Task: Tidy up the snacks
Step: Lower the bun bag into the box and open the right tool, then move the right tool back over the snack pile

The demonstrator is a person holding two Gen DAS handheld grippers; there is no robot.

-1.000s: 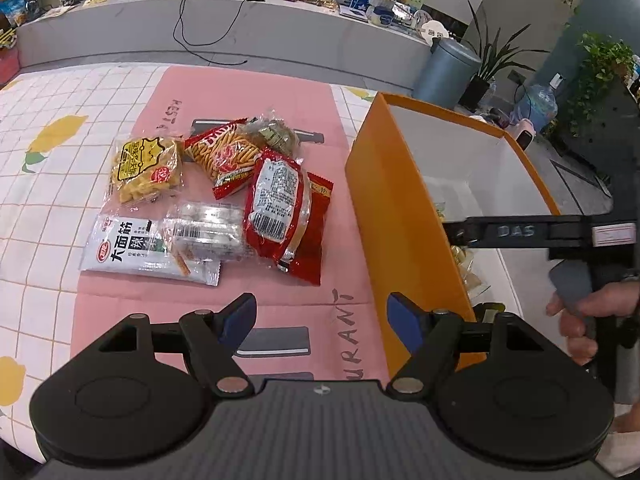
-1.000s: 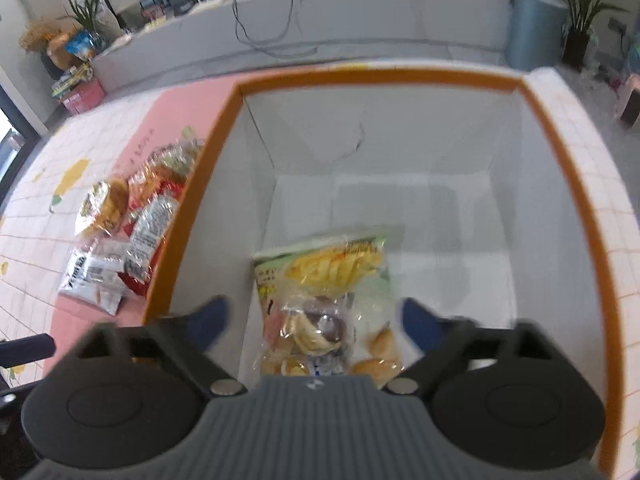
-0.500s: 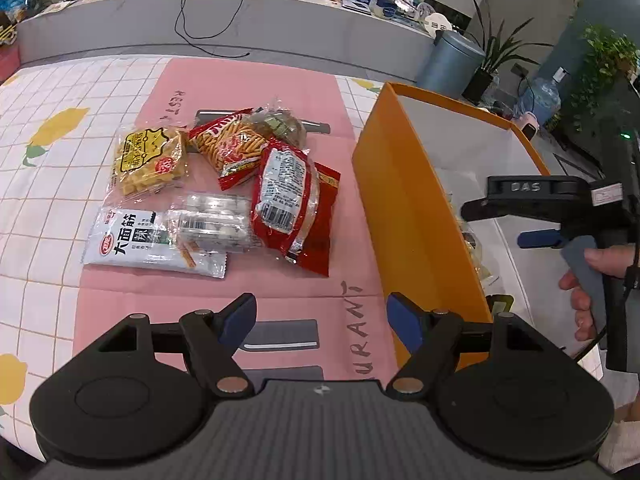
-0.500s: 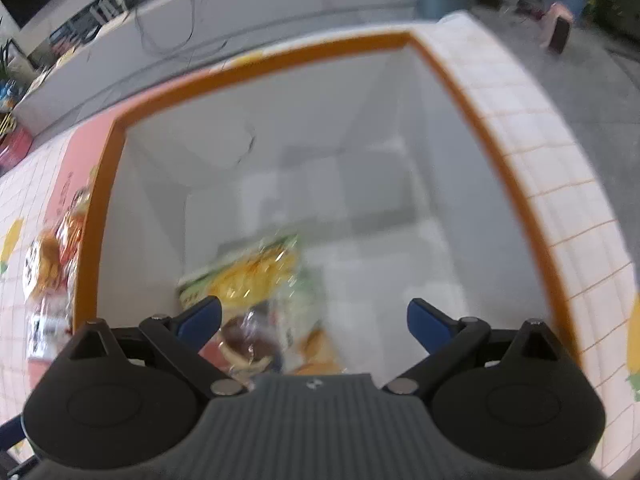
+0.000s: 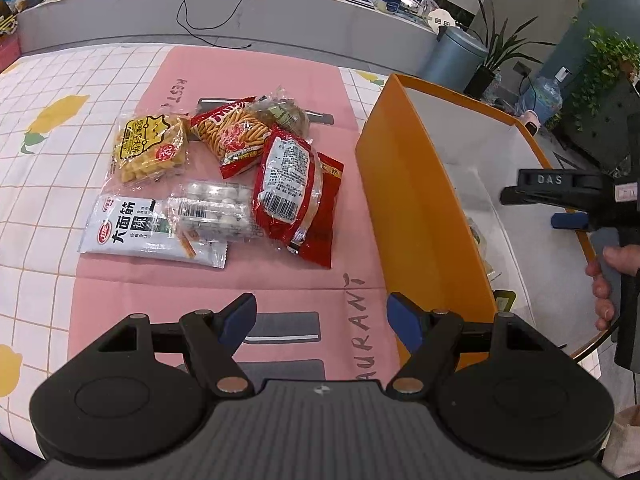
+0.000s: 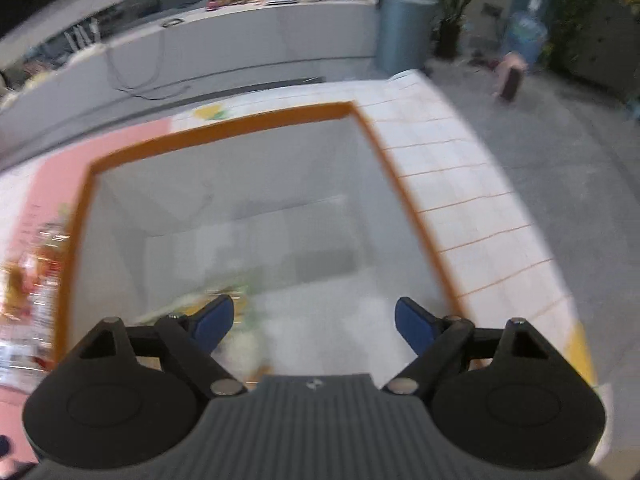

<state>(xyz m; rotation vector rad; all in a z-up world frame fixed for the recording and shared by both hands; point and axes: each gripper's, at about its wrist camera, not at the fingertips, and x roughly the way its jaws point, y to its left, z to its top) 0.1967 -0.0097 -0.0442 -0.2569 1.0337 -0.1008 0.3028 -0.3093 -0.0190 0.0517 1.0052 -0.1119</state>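
Observation:
Several snack packs lie in a pile on the pink mat [image 5: 256,272]: a yellow cracker pack [image 5: 150,146], a red stick-snack bag [image 5: 232,136], a red bag with a white label [image 5: 294,184], a clear pack of white candies [image 5: 216,210] and a white pack [image 5: 136,232]. An orange box [image 5: 416,216] with a white inside stands to their right. My left gripper [image 5: 322,318] is open and empty above the mat, short of the pile. My right gripper [image 6: 314,320] is open and empty above the box [image 6: 224,128]. A blurred green-yellow snack bag [image 6: 232,300] lies inside.
A checked tablecloth [image 5: 44,184] covers the table. A grey counter [image 5: 240,12] with cables runs behind it. A grey bin [image 5: 452,56], plants and a water bottle stand at the back right. The table's right edge [image 6: 532,240] is close to the box.
My right gripper has risen and pulled back from the box, leaving the snack bag inside. My left gripper has drifted slightly; the pile has not moved.

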